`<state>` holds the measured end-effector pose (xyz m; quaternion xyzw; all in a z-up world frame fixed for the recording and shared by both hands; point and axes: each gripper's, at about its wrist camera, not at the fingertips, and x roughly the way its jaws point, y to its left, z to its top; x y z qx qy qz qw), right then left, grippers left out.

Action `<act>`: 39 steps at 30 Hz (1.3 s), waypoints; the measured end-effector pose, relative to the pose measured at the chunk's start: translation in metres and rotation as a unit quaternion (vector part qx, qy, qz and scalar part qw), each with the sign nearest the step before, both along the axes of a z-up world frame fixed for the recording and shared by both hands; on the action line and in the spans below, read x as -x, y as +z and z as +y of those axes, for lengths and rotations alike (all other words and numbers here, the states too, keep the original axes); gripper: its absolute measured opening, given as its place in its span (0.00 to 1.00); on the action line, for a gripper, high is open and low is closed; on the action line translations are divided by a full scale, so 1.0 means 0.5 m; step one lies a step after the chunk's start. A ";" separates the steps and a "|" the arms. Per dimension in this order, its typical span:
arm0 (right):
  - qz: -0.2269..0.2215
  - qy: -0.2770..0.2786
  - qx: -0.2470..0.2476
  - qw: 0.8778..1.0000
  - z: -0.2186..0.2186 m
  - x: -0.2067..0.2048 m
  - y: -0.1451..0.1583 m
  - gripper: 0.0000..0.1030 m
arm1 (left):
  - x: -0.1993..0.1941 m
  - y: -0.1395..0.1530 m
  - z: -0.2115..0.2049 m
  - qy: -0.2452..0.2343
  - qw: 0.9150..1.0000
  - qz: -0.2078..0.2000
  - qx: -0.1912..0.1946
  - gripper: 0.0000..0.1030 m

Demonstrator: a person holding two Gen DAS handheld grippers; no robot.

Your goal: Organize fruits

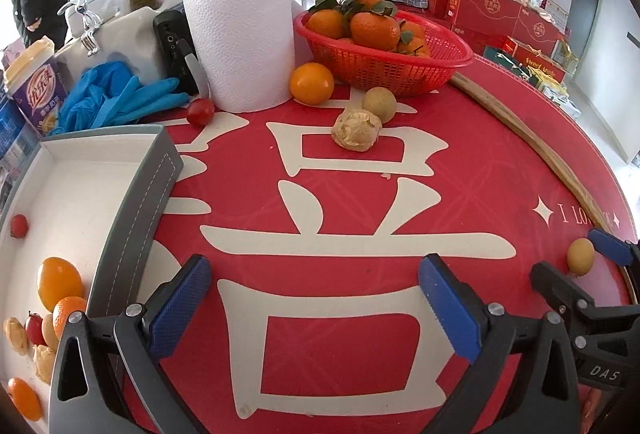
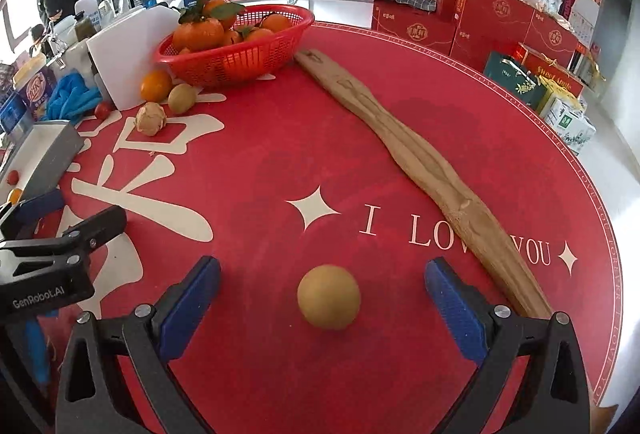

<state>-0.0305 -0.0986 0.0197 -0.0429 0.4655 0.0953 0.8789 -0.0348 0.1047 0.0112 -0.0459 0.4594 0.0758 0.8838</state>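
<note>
A round yellow-brown fruit (image 2: 329, 297) lies on the red table mat (image 2: 280, 162), between the fingers of my right gripper (image 2: 324, 272). That gripper is open wide and its blue pads stand clear of the fruit on both sides. My left gripper (image 1: 316, 274) is open and empty over the mat, next to a grey box (image 1: 132, 202) holding oranges, cherry tomatoes and pale lumpy fruits. Loose on the mat farther off are an orange (image 1: 311, 83), a cherry tomato (image 1: 200, 111), a tan round fruit (image 1: 379, 104) and a lumpy beige one (image 1: 357, 130).
A red basket (image 1: 400, 72) of leafy tangerines stands at the back beside a paper towel roll (image 1: 242, 42). Blue gloves (image 1: 116, 94) and a drink cup (image 1: 34, 90) lie back left. A long wooden stick (image 2: 420, 154) runs along the mat's right side. Red gift boxes (image 2: 500, 18) stand beyond the table.
</note>
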 end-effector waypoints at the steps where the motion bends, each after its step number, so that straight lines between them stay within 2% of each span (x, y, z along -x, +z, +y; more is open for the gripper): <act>1: -0.001 0.000 0.000 1.000 -0.001 0.002 -0.003 0.99 | 0.000 0.000 0.000 0.000 1.000 0.000 0.000 1.00; 39: -0.001 0.000 -0.002 1.000 -0.005 0.007 -0.011 1.00 | -0.002 0.002 0.001 0.001 1.000 0.000 0.000 1.00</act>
